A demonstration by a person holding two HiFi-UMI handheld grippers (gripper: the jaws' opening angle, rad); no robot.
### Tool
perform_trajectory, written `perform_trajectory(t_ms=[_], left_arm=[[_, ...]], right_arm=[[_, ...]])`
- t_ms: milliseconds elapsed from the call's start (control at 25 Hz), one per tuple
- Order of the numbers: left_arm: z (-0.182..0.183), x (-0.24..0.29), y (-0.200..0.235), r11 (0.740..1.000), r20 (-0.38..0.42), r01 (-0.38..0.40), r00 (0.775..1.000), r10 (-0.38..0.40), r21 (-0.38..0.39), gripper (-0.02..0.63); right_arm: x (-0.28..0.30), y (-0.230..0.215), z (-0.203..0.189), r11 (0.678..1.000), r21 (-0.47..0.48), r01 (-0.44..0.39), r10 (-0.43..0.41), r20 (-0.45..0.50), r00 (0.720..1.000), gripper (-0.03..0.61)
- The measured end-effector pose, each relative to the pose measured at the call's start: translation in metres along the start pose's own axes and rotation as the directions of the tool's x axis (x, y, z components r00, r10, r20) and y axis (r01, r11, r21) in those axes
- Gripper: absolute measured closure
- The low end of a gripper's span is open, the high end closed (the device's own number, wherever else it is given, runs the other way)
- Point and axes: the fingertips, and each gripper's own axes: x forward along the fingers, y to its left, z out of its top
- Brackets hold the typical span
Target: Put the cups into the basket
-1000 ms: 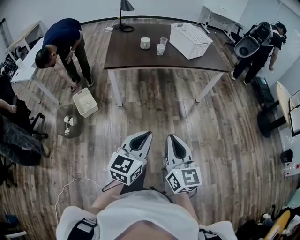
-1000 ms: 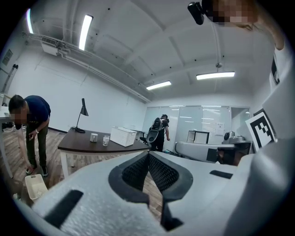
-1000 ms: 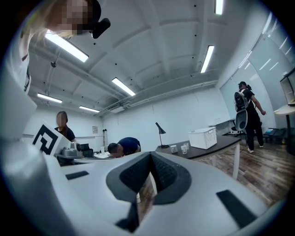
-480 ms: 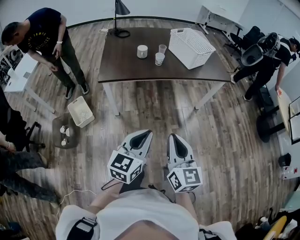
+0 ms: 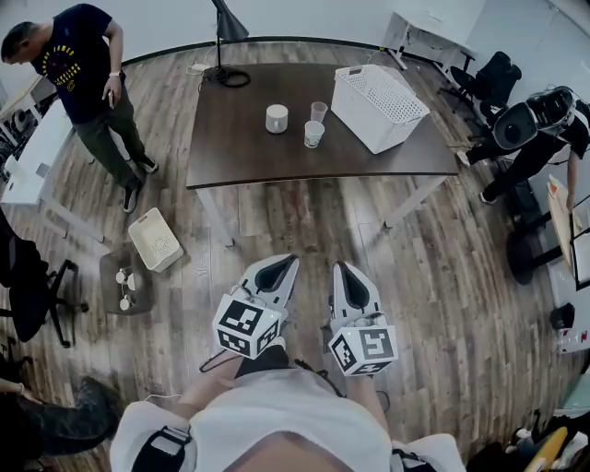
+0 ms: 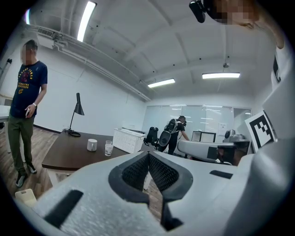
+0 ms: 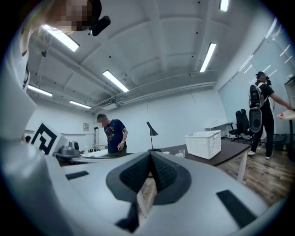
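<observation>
— What's nearest, low in the head view?
— The left gripper [image 5: 291, 264] and the right gripper [image 5: 338, 268], side by side at lower centre over the wood floor [image 5: 442, 277], both aimed toward the top of the frame. In each one's own view the jaws are pressed together with nothing between them.
— And the cups?
— Farther up, on the dark table [image 5: 240, 147] in the upper middle. A white cup [image 5: 277, 118] stands at left. A clear cup [image 5: 319, 112] is off to its right, and a third cup [image 5: 314, 135] is just below that one. All three are upright.
— The basket?
— The white basket [image 5: 378, 81] sits on the same table, right of the cups, near them but not touching.
— Beyond that?
— A black lamp [image 5: 221, 28] stands at the table's upper left corner. A person in a dark shirt [image 5: 78, 55] stands at upper left, and another person [image 5: 539, 120] is at the right edge.
</observation>
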Motion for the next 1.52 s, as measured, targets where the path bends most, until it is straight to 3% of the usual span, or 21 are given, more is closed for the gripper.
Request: perform_trajectory(t_ms=[600,1040,1520], left_arm=[[0.013,0.026,0.045,0.999,0.007,-0.039,0.999,0.039,-0.030,0.603],[0.013,0.050,0.069,0.997,-0.003,-0.074,0.997,0.074,-0.024,0.603],[0.028,0.149,0.114,0.996,-0.020,-0.091,0.996,0.091,-0.022,0.604]], right_arm=[[0.058,-0.011,-0.004,1.000,0.013,-0.017,0.018,-0.047,0.999,0.566],[0.092,-0.044,0.005,1.000,0.003,-0.005,0.005,-0.022,1.000,0.566],[0.186,-0.105,0.009,0.999,0.011,-0.045,0.045,-0.045,0.998,0.566]])
